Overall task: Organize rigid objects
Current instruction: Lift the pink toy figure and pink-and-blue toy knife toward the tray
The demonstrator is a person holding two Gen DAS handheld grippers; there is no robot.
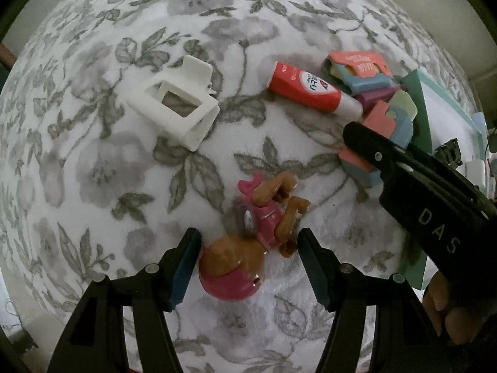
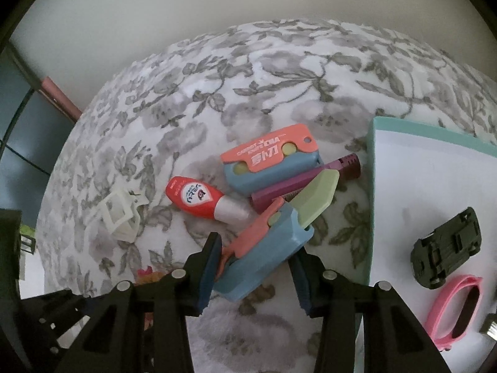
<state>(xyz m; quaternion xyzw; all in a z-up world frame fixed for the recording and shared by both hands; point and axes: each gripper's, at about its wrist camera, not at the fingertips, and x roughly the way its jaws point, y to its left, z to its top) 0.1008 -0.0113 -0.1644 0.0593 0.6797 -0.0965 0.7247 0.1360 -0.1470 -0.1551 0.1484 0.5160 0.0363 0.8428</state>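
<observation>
In the left wrist view my left gripper (image 1: 248, 264) is open, its fingers either side of a brown and pink toy figure (image 1: 248, 248) lying on the floral blanket (image 1: 93, 171). A white hair claw clip (image 1: 177, 102) and a red glue bottle (image 1: 307, 88) lie beyond. In the right wrist view my right gripper (image 2: 254, 273) is open around a blue, coral and green toy knife (image 2: 270, 242). A second coral and blue toy knife (image 2: 273, 158) and a purple stick (image 2: 304, 183) lie behind it, the glue bottle (image 2: 202, 199) and clip (image 2: 121, 217) to the left.
A white tray with a teal rim (image 2: 371, 186) sits at right, holding a dark green toy car (image 2: 447, 248) and a pink band (image 2: 456, 307). The right gripper's arm (image 1: 419, 192) crosses the left wrist view at right. A wall lies beyond the blanket.
</observation>
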